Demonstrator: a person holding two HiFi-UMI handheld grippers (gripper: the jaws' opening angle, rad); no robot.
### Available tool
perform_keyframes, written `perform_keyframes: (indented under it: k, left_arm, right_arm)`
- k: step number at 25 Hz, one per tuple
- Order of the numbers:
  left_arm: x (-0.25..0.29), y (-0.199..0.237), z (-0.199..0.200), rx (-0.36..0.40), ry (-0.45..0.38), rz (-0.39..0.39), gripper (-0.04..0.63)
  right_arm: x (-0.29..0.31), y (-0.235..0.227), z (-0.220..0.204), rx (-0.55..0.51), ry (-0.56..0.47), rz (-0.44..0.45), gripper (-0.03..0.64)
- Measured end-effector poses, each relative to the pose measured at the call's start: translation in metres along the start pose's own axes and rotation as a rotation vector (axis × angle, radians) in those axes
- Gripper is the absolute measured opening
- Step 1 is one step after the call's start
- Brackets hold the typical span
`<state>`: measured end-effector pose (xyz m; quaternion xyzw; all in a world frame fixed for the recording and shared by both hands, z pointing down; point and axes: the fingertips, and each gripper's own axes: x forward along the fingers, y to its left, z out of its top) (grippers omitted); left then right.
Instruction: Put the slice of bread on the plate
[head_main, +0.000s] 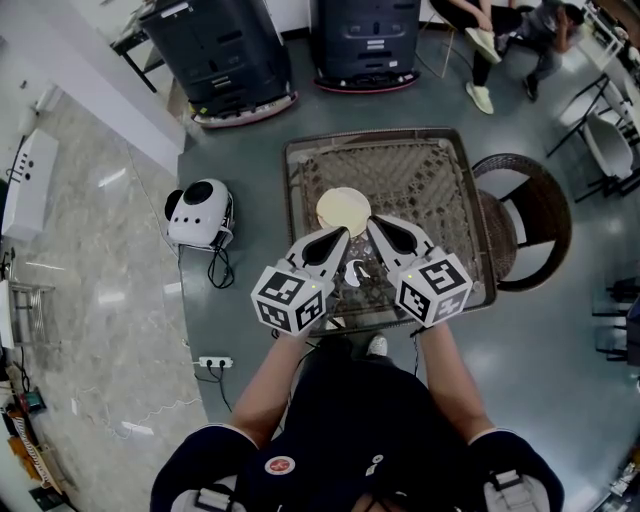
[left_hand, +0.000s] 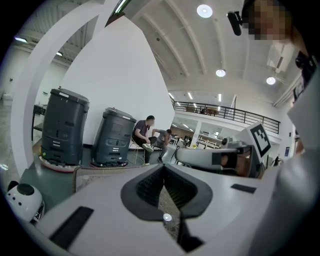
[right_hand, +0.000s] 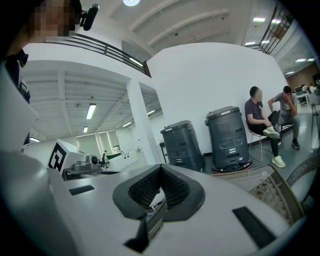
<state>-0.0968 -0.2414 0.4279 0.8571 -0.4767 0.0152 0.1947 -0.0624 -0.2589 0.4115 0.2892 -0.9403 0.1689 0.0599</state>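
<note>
A round cream plate (head_main: 343, 210) lies on the glass top of a square wicker table (head_main: 455, 215). I see no bread slice that I can name for sure; a small white shape (head_main: 354, 271) lies on the glass below the grippers. My left gripper (head_main: 343, 232) (left_hand: 164, 166) hovers at the plate's near edge, jaws shut and empty. Beside it my right gripper (head_main: 371, 222) (right_hand: 160, 167) is also shut, with nothing between its pads. Both point away from me, tips close together. Each gripper shows in the other's view: the right one (left_hand: 215, 157), the left one (right_hand: 75, 162).
A round wicker chair (head_main: 530, 215) stands right of the table. On the floor to the left sit a white dome-shaped device (head_main: 200, 212) and a power strip (head_main: 215, 362). Two dark machines (head_main: 215, 50) (head_main: 365, 40) stand behind the table. People sit at the far right (head_main: 500, 40).
</note>
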Motion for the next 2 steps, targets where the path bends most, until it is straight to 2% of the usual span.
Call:
perform_keyframes:
  k: [2]
  left_arm:
    - [-0.0006, -0.0008, 0.0005, 0.000, 0.001, -0.002, 0.008]
  right_arm:
    - [-0.0009, -0.0002, 0.0009, 0.001, -0.002, -0.003, 0.006]
